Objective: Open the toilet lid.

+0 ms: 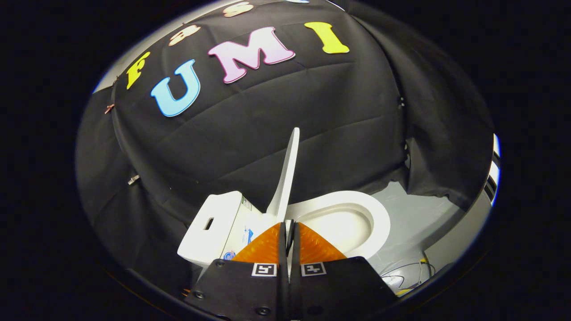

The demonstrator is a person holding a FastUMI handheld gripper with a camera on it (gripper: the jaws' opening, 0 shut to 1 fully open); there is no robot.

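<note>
The white toilet lid [287, 174] stands raised, nearly upright and seen edge-on, between the tank [214, 223] and the open seat ring and bowl [352, 220]. Its lower near edge runs down into the narrow slit between my fingers. My gripper [288, 225] is shut on that thin edge, with one finger on either side and a sliver of white showing between them. The bowl lies open just beyond and to the right of the fingers, while the tank, with a slot in its top, sits to their left.
Black cloth walls hang close behind and around the toilet. A grey floor [415, 218] spreads right of the bowl, with thin cables [412, 269] lying on it near a pale wall panel [464, 232].
</note>
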